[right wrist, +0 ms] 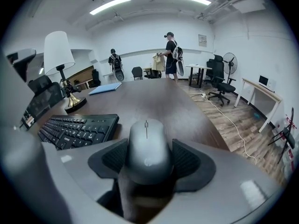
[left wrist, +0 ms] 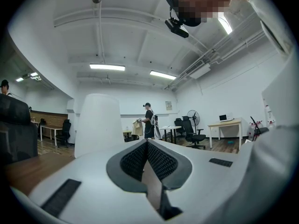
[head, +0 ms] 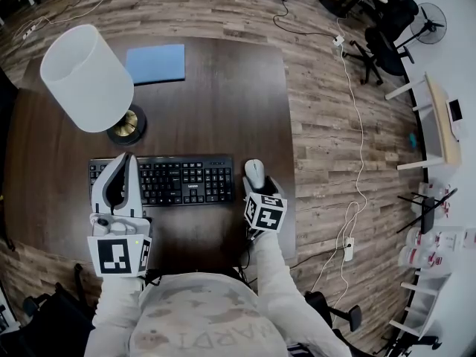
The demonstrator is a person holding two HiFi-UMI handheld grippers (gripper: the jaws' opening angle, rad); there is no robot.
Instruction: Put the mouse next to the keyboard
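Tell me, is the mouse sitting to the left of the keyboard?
No, the mouse lies just off the right end of the keyboard, held between the jaws of the right gripper.

mouse [head: 255, 171] just beside keyboard [head: 162, 181], right tool [head: 257, 185] at mouse

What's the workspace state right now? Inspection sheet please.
Surface: dark wooden table.
Job's things: mouse just right of the keyboard, apart from it.
Clutter: white-shaded lamp, blue pad at the far edge.
Grippers: right claw shut on the mouse; left claw shut, empty, pointing up.
Cables: white cable across the floor to a power strip.
Surroundings: wood floor, office chairs, fan, two people standing far off.
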